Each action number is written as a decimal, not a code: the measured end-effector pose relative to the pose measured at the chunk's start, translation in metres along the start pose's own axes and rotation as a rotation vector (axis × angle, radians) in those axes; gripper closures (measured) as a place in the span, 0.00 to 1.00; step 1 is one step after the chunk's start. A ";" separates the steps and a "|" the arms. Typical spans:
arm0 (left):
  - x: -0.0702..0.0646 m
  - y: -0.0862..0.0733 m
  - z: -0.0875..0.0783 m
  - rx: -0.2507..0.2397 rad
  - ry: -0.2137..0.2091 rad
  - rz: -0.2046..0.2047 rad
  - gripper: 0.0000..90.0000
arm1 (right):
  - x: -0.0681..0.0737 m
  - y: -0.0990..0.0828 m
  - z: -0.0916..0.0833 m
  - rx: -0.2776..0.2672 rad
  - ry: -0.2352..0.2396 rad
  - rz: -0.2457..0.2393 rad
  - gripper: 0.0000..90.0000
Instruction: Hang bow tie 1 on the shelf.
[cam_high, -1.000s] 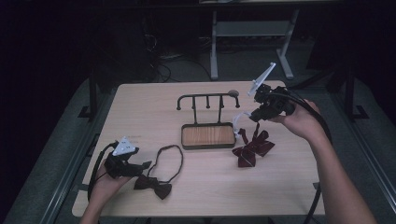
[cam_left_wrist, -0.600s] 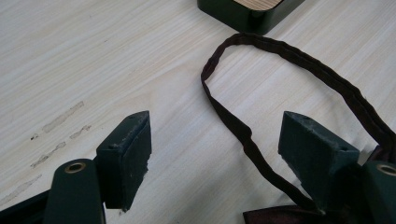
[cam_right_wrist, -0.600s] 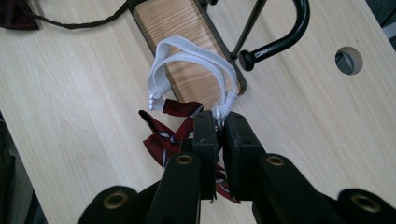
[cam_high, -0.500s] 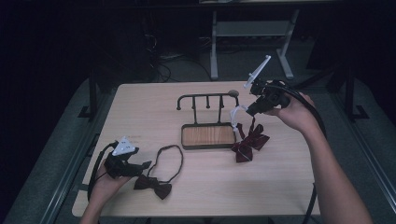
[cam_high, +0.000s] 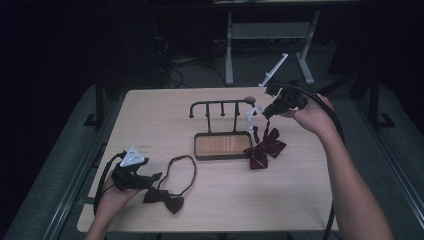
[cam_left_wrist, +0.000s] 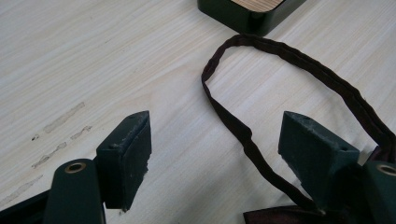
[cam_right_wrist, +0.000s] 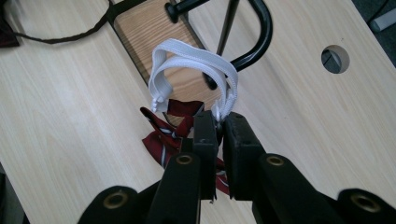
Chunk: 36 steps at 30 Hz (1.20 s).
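**Jaws pinching the white elastic strap of a striped bow tie**

Right gripper (cam_right_wrist: 215, 122) jaws are pressed together on the white elastic strap (cam_right_wrist: 191, 63), whose loop is held at the end hook of the black hanger stand (cam_high: 220, 106). The maroon striped bow tie (cam_high: 264, 147) hangs below, at about 4 o'clock from the stand's wooden tray (cam_high: 222, 145). Left gripper (cam_left_wrist: 215, 154) jaws are spread over the dark bow tie's band (cam_left_wrist: 243, 133) on the table (cam_high: 150, 115). Both ties are judged light, limp and floppy; the strap, stretchy but grippable, is best taken near its top.

Bow tie (cam_high: 262, 148) right of rack (cam_high: 221, 134)
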<state>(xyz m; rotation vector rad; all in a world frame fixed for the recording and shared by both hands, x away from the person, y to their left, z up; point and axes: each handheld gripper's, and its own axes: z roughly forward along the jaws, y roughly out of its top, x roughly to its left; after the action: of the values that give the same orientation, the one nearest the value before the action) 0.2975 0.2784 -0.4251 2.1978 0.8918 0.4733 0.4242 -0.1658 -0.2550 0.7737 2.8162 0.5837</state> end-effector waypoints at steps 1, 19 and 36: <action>0.000 0.000 0.000 0.000 0.000 0.000 0.29 | -0.001 0.001 0.000 -0.002 0.000 0.004 0.93; -0.001 0.001 0.001 0.002 -0.009 0.000 0.29 | -0.020 0.006 0.013 0.036 0.003 0.059 0.93; -0.001 0.001 0.001 0.003 -0.011 0.004 0.29 | -0.023 0.008 0.022 0.042 -0.005 0.069 0.88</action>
<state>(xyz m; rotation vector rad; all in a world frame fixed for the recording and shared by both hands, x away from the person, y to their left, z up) 0.2975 0.2766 -0.4251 2.2030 0.8826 0.4613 0.4525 -0.1642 -0.2709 0.8826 2.8153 0.5336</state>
